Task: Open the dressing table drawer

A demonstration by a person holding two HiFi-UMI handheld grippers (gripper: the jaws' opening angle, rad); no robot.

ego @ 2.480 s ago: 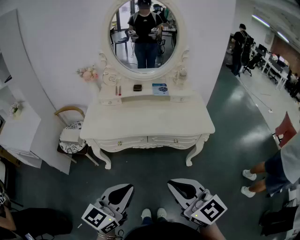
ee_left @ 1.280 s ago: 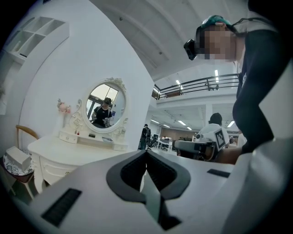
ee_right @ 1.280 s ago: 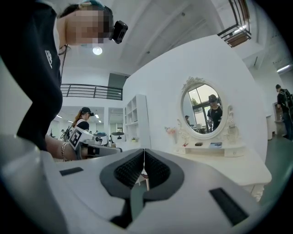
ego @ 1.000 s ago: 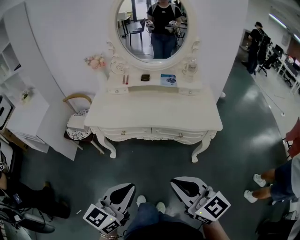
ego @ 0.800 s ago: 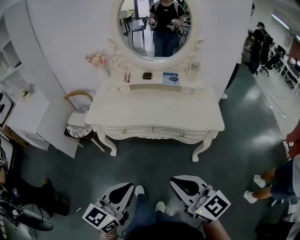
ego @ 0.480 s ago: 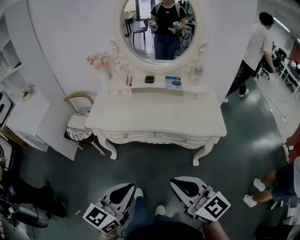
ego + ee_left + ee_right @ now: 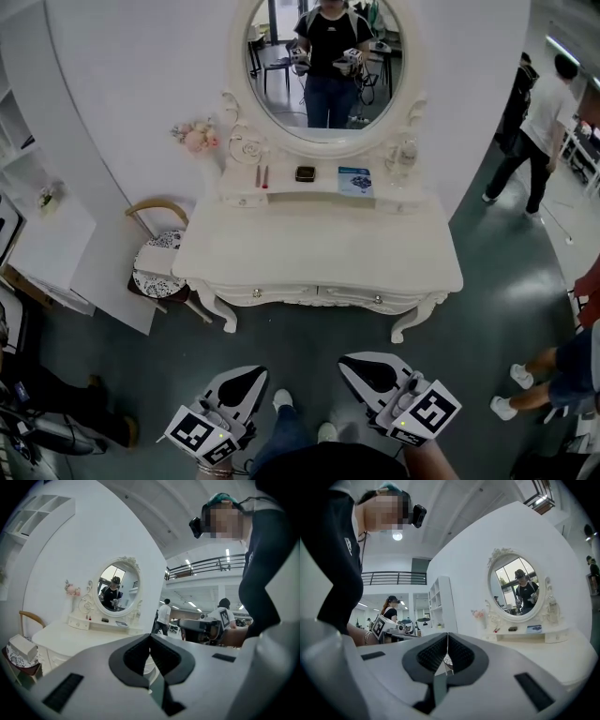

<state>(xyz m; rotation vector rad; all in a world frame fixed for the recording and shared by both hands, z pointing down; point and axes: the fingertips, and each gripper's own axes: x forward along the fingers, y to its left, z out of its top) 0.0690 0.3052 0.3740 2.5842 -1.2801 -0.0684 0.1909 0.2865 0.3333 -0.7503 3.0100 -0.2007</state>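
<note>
The 2 drawers sit side by side in the front of the white dressing table [image 7: 319, 248], just under its top. Both the left drawer [image 7: 272, 293] and the right drawer [image 7: 361, 298] are pushed in flush, and each carries a small round knob. Behind the bare top, a raised shelf holds 2 lipsticks [image 7: 262, 176], a small black box [image 7: 305, 173] and a blue booklet [image 7: 354, 181]. Above the shelf an oval mirror [image 7: 326, 66] reflects the person holding both grippers. A bunch of pink flowers [image 7: 195, 137] stands at the mirror's left. A wooden chair [image 7: 155, 267] with a patterned seat is tucked beside the table's left end. The dark floor [image 7: 309, 347] lies between the table and the person. Both grippers hang at the bottom of the head view, well apart from the drawers and pointing toward them. The left gripper [image 7: 246, 382] has its jaws closed together with nothing between them. The right gripper [image 7: 367, 375] likewise has its jaws pressed tip to tip and empty. To the right, another person [image 7: 539, 112] walks past the wall.
</note>
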